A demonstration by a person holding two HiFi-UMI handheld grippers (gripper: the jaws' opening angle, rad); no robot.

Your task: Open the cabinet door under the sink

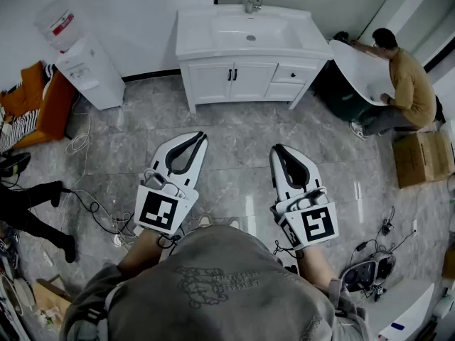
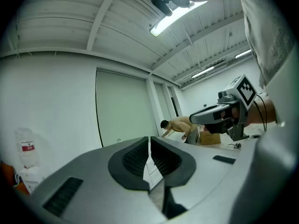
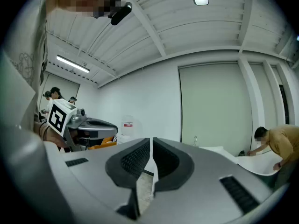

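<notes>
A white vanity cabinet (image 1: 245,80) with a sink (image 1: 250,31) on top stands against the far wall. Its two doors (image 1: 231,82) under the basin are closed, with dark handles side by side at the centre; drawers (image 1: 290,74) sit to their right. My left gripper (image 1: 200,136) and right gripper (image 1: 276,148) hover over the grey tiled floor, well short of the cabinet and pointing towards it. Both are shut with nothing between the jaws. The left gripper (image 2: 149,141) and the right gripper (image 3: 151,143) show meeting pads in their own views. A sliver of the white doors (image 2: 151,168) shows below the left jaws.
A water dispenser (image 1: 87,66) stands left of the vanity, with an orange seat (image 1: 44,98) beyond it. Cables (image 1: 92,206) trail over the floor at left. At right a crouching person (image 1: 405,84) handles a white basin (image 1: 362,68), near a cardboard box (image 1: 424,158).
</notes>
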